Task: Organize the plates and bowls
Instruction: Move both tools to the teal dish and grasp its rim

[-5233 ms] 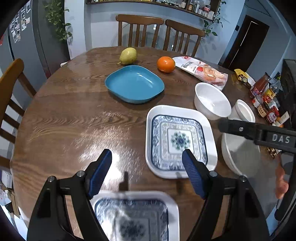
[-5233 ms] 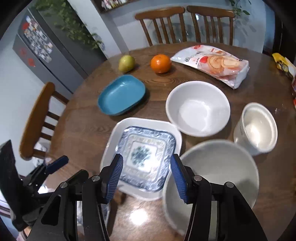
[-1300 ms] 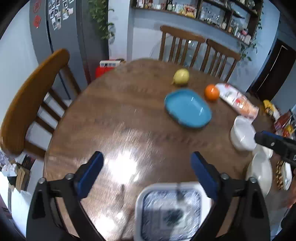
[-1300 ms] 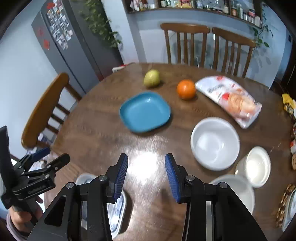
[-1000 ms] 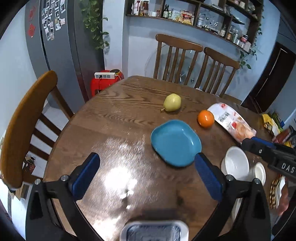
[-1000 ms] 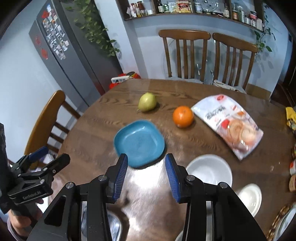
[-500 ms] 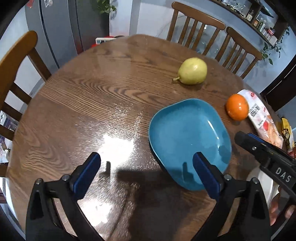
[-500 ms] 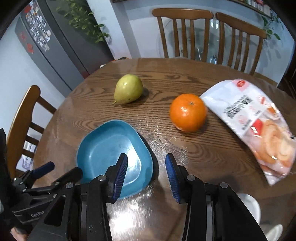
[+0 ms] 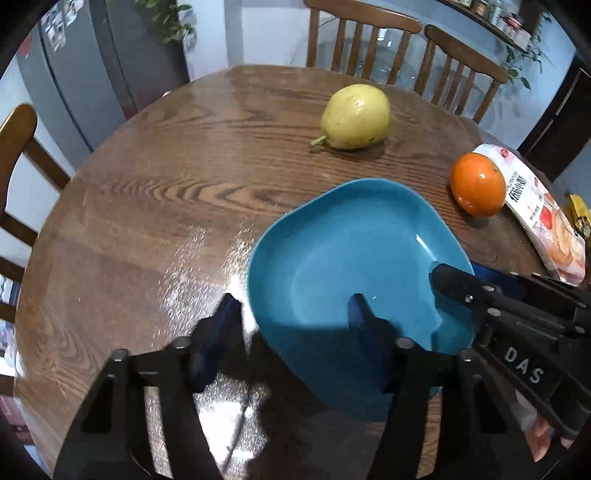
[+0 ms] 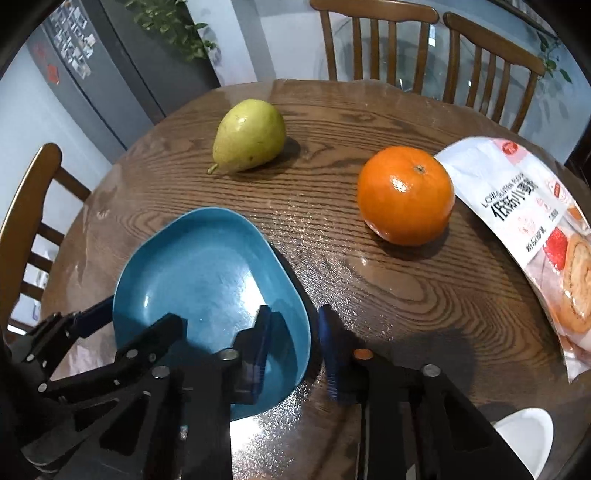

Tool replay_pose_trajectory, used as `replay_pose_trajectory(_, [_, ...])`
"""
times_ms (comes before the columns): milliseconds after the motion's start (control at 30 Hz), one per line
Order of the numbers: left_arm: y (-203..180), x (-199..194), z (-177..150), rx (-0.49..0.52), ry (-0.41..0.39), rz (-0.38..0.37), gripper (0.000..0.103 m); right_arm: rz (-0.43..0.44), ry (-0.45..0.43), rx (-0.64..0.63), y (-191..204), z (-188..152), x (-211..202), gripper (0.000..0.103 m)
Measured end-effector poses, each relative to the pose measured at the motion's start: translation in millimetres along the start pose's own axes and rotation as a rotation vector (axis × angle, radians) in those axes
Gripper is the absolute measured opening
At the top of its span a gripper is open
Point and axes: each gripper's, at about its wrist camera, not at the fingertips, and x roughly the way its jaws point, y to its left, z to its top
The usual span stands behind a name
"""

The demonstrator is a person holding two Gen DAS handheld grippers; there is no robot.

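Note:
A blue plate (image 9: 354, 266) lies on the round wooden table (image 9: 155, 206); it also shows in the right wrist view (image 10: 207, 280). My left gripper (image 9: 291, 325) is open and straddles the plate's left rim, one finger outside on the table, one over the plate. My right gripper (image 10: 291, 339) is open and straddles the plate's right rim, one finger inside, one outside. Neither jaw pair has closed on the rim.
A yellow pear (image 9: 354, 116) and an orange (image 9: 478, 188) lie beyond the plate, with a snack bag (image 9: 546, 221) at the right. A white bowl's edge (image 10: 524, 439) shows at lower right. Wooden chairs (image 9: 402, 33) stand around the table.
Both grippers have moved forward and down to the blue plate and now straddle its opposite rims. The left gripper's opening has narrowed.

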Motion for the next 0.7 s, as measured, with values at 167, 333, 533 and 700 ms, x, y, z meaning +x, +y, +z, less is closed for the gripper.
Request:
replay_pose_trajectory(167, [4, 2, 4, -0.02, -0.007, -0.011, 0.022, -0.061, -0.006, -0.004, 0, -3, 0, 0.014])
replay_pose_trajectory(333, [9, 4, 9, -0.039, 0.002, -0.023, 0.013, -0.065, -0.005, 0.01, 0, -7, -5, 0.01])
replay_pose_trajectory(533, [7, -8, 3, -0.032, -0.013, -0.035, 0.013, -0.07, -0.026, 0.033, -2, -11, -21, 0.008])
replay_pose_trajectory(700, [6, -30, -5, -0.014, -0.058, -0.034, 0.013, -0.059, -0.061, 0.033, 2, -18, -42, 0.008])
